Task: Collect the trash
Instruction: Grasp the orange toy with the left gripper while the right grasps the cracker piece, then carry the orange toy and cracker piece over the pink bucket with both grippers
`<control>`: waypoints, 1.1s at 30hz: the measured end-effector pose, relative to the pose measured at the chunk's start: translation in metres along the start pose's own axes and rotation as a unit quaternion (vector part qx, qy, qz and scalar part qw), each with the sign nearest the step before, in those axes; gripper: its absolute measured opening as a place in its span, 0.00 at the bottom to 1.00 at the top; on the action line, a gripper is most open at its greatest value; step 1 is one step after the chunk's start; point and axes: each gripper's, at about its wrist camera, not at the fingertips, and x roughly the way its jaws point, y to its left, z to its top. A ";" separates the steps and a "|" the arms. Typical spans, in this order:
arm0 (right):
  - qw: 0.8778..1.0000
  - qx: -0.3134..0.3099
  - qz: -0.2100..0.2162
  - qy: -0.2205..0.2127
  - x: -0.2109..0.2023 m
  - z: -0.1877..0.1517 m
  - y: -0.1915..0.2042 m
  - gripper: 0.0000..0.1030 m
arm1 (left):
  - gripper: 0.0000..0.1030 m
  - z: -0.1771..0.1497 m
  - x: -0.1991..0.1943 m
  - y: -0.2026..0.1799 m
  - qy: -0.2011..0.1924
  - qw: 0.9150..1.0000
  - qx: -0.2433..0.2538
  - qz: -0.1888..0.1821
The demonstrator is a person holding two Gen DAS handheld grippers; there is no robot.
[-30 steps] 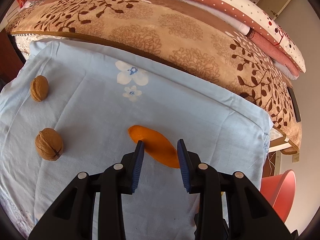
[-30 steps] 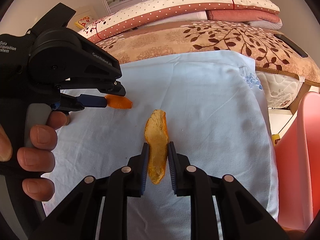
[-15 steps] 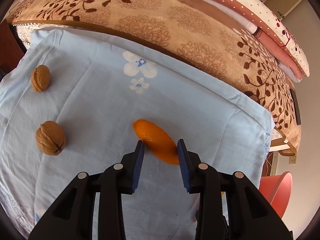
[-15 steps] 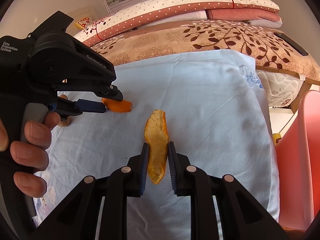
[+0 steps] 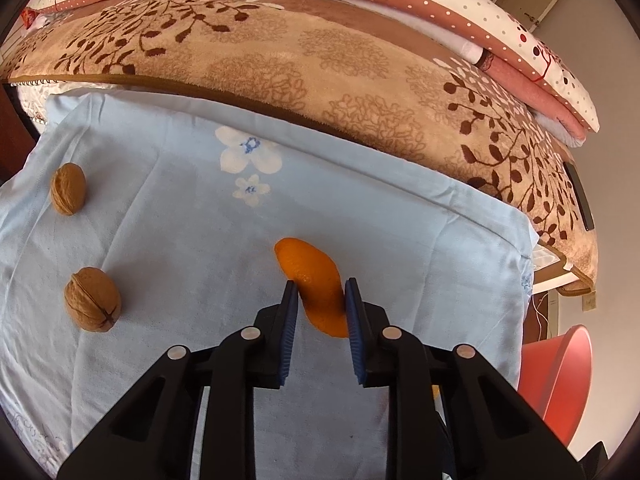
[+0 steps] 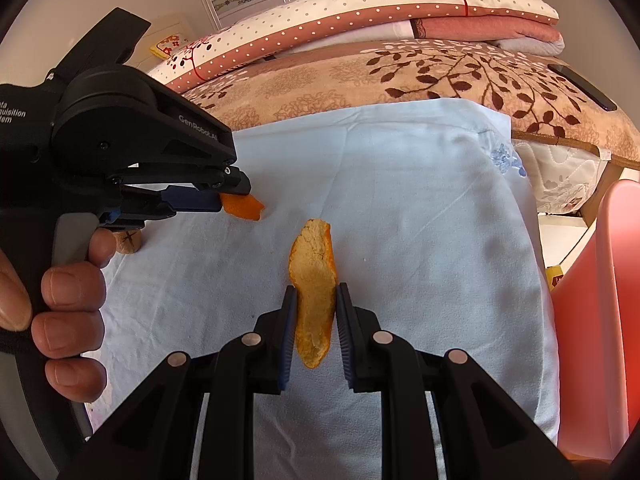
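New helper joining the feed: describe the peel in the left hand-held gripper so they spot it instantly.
On the pale blue sheet at the bed's foot, find the left hand-held gripper. The peel between its fingers shows glossy orange skin, unlike the other peel, which shows pale pith.

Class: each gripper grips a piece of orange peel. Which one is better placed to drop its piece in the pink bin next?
Right, probably. The right gripper holds its peel with the bin beside it; the left gripper and its peel are farther from the bin.

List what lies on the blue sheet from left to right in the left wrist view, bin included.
Far walnut → near walnut → flower print → orange peel held in left gripper → pink bin, off the sheet's right edge.
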 end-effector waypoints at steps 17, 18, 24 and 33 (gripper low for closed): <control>1.000 -0.009 -0.012 0.001 0.000 0.000 0.004 0.18 | 0.17 -0.041 -0.048 -0.001 -0.067 0.993 0.095 -0.019; 1.000 -0.012 -0.015 0.001 0.000 0.000 0.005 0.18 | 0.17 -0.044 -0.052 0.000 -0.073 0.992 0.099 -0.019; 0.999 -0.020 -0.028 0.000 0.000 -0.001 0.008 0.18 | 0.17 -0.059 -0.075 0.005 -0.109 0.987 0.116 -0.017; 0.998 -0.025 -0.051 -0.002 -0.002 -0.004 0.017 0.19 | 0.17 -0.073 -0.095 0.016 -0.137 0.983 0.122 -0.015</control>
